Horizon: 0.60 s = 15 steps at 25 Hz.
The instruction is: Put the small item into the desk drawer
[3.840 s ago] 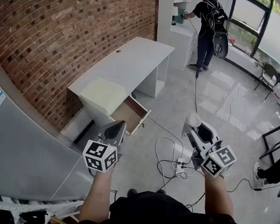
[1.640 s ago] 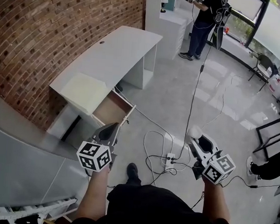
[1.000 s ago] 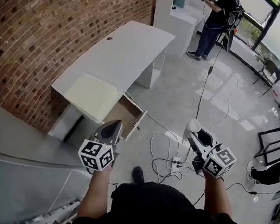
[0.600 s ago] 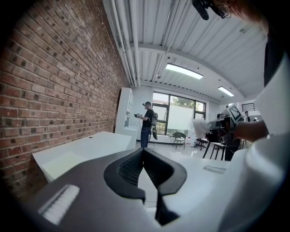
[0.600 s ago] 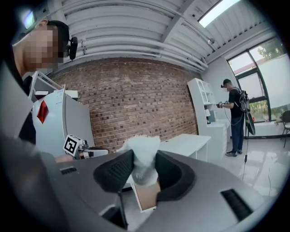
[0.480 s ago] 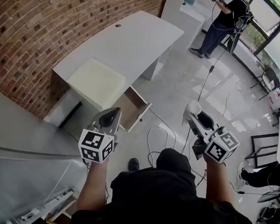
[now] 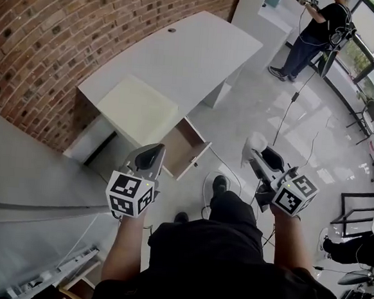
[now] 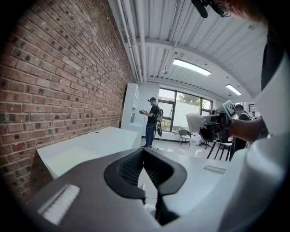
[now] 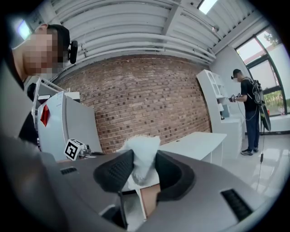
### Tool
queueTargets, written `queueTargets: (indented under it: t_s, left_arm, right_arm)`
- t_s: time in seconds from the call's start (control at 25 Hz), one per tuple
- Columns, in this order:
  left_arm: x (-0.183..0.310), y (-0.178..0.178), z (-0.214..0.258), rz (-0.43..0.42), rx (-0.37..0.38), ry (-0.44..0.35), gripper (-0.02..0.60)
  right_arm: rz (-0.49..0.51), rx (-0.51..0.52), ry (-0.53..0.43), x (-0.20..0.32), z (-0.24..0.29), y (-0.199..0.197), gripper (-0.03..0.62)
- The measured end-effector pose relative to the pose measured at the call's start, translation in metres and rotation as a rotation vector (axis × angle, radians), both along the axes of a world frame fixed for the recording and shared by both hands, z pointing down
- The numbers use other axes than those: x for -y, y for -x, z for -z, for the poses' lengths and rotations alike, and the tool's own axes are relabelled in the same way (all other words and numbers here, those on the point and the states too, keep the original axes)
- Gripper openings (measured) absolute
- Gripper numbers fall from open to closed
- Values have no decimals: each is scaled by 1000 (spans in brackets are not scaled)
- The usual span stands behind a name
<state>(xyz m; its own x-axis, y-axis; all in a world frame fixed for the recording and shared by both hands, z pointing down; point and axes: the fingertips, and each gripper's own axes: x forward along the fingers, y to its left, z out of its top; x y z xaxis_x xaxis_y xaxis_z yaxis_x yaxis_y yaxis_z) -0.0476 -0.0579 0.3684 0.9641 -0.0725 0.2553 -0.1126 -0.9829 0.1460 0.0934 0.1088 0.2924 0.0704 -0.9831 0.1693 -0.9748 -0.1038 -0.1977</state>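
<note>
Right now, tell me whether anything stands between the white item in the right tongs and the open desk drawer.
Nothing visible does. The right tongs grip the white item, and only floor lies between it and the open drawer. The left tongs are off to the side, not in the path.

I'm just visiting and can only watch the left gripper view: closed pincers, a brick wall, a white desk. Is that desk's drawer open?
Observer: Yes. The head view shows the drawer pulled out below the desk.
Operator: Anything inside?
Observer: It looks empty; only its brown bottom shows.
Operator: Is the other pincer over it?
Observer: No. The right gripper holds its white wad over the floor, to the drawer's right.
</note>
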Motion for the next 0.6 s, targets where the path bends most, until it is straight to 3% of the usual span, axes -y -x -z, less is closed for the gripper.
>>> queueTargets:
  t_s: [0.32,0.6]
  left_arm:
    - [26,-56,-12,62,38,-7,12]
    - [40,-143,-21,140,67,61,12]
  right_arm:
    - [92,54,-28,43,-23,-65,144]
    - [185,120,-32,79,-35,-159,146]
